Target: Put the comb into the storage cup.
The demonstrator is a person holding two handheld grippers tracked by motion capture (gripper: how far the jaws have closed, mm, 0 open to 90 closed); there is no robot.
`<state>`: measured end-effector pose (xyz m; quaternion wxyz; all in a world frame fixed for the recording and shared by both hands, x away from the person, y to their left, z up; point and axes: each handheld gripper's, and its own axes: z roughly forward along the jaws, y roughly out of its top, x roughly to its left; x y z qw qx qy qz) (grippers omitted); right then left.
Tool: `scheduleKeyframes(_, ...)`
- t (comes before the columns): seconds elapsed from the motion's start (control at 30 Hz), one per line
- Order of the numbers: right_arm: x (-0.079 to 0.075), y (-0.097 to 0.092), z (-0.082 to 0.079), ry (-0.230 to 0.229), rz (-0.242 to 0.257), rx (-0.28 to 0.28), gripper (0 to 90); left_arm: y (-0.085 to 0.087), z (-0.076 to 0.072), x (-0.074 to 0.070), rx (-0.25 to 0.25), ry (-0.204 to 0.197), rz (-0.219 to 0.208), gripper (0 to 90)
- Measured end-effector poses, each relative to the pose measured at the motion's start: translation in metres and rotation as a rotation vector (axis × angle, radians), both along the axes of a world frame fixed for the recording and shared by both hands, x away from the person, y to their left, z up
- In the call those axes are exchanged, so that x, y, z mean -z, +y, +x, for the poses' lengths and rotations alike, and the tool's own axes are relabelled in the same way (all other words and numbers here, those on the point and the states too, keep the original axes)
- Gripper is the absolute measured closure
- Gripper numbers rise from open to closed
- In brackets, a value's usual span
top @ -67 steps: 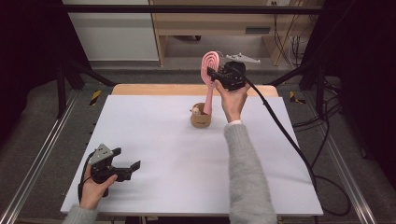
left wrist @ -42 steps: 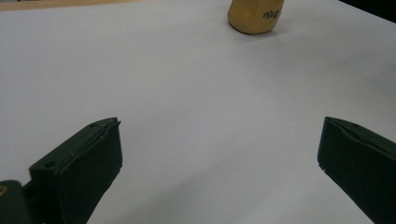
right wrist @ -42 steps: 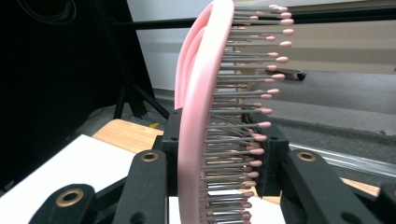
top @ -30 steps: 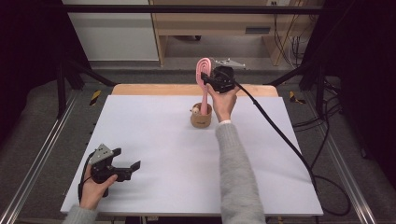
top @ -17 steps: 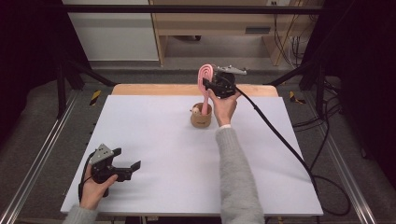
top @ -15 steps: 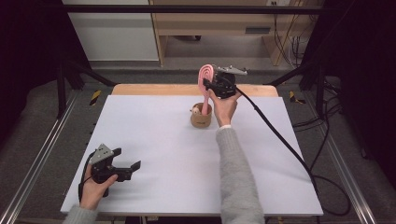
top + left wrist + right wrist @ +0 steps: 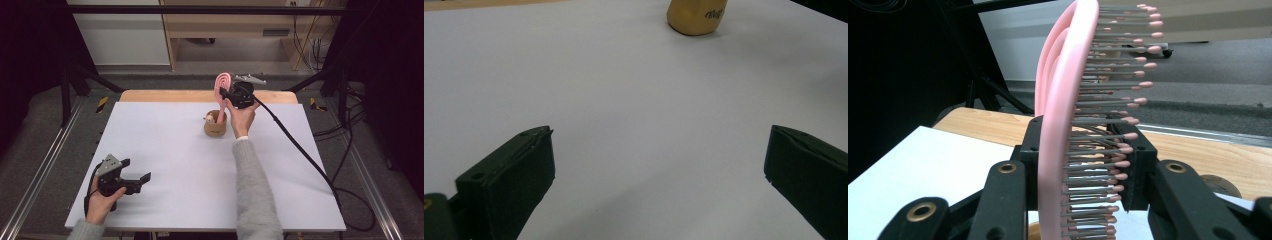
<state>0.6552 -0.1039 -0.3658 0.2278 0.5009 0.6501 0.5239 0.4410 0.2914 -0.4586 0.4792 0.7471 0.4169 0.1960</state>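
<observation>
So my right gripper (image 7: 227, 95) is clamping a pink hairbrush (image 7: 1068, 110) by its head, one jaw on the back and the other pressing into the bristles, and the brush is standing upright with its handle going down into the small tan cup (image 7: 215, 124) at the far middle of the white table (image 7: 175, 165). My left gripper (image 7: 137, 180) is sitting at the near left corner with its jaws gaping wide and holding nothing, well apart from the cup.

The high camera sits above my side of the desk (image 7: 165, 150), looking forward and down over all of it. My left tongs' (image 7: 659, 165) camera skims low across the desk toward the tan cup (image 7: 696, 17), which the high view (image 7: 215, 125) shares. My right tongs' (image 7: 1083, 195) camera looks closely at the pink brush (image 7: 1068, 115).
</observation>
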Motion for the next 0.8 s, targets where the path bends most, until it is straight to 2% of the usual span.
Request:
scheduleKeyframes(0.33,0.004,-0.010,0.000,0.006,0.026,0.010,62.7,-0.001,0.000,0.000,0.002,0.001,0.002,0.0)
scheduleKeyframes(0.57,0.005,-0.017,0.001,0.005,0.019,0.009,61.5,0.000,0.000,0.001,0.001,0.002,0.003,0.0)
scheduleKeyframes(0.8,0.006,-0.020,0.000,-0.019,-0.023,0.011,58.7,-0.001,0.000,0.001,0.001,0.002,0.004,0.0)
